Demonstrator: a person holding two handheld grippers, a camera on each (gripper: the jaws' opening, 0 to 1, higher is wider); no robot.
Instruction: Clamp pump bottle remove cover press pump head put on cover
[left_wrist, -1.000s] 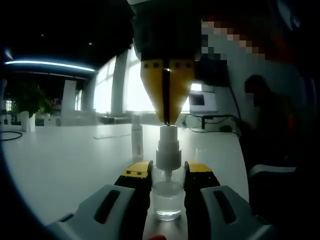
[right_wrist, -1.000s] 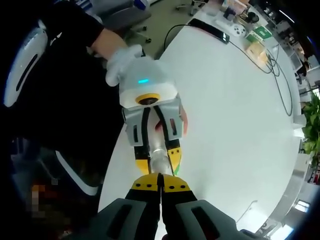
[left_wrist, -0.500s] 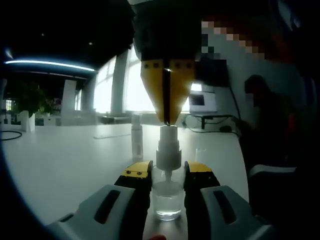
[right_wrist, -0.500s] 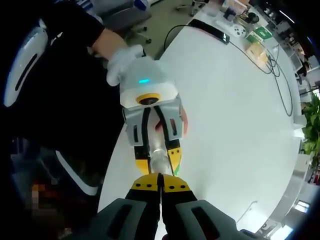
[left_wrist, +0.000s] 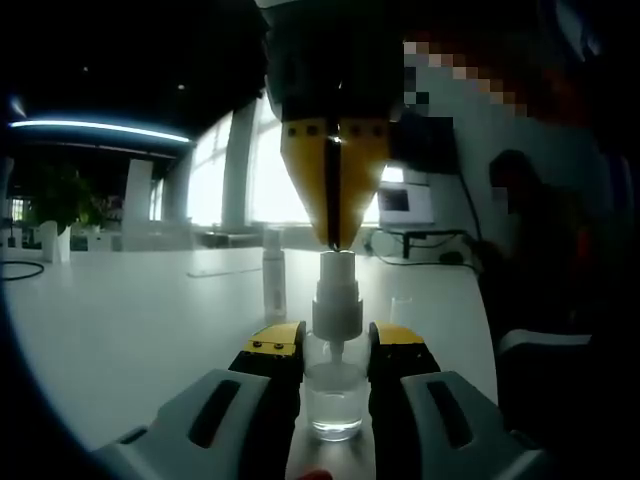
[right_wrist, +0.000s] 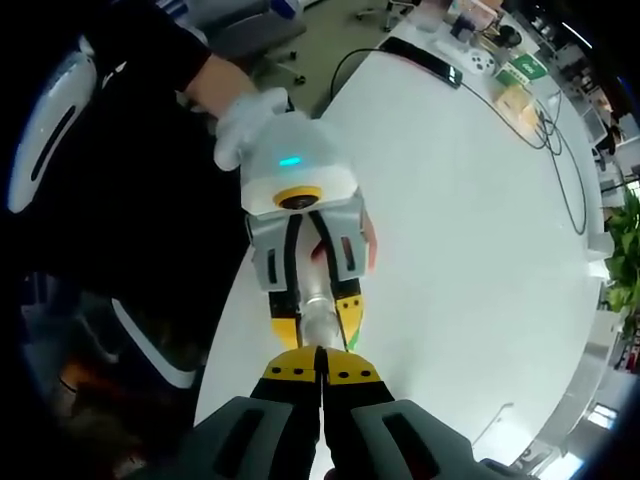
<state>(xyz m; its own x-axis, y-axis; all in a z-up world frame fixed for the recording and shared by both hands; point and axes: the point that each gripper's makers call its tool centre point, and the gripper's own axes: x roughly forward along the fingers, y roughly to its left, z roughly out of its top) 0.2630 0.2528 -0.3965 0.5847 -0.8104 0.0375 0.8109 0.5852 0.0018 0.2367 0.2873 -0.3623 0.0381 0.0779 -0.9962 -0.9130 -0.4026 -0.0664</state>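
Note:
In the left gripper view my left gripper (left_wrist: 337, 347) is shut on a clear pump bottle (left_wrist: 335, 402) that stands upright on the white table (left_wrist: 150, 320). Its white pump head (left_wrist: 337, 300) rises above my yellow jaw tips. My right gripper (left_wrist: 335, 243) comes down from above, shut, with its tips resting on top of the pump head. In the right gripper view my right gripper (right_wrist: 320, 368) is shut right over the pump head (right_wrist: 318, 326), which sits between the jaws of the left gripper (right_wrist: 315, 310). A small clear cap-like piece (left_wrist: 401, 308) stands on the table just right of the bottle.
A slim pale bottle (left_wrist: 273, 278) stands farther back on the table. A person's gloved hand (right_wrist: 240, 122) holds the left gripper at the table's edge (right_wrist: 232, 300). A monitor and cables (left_wrist: 410, 215) lie at the far right; a phone and boxes (right_wrist: 470, 65) sit across the table.

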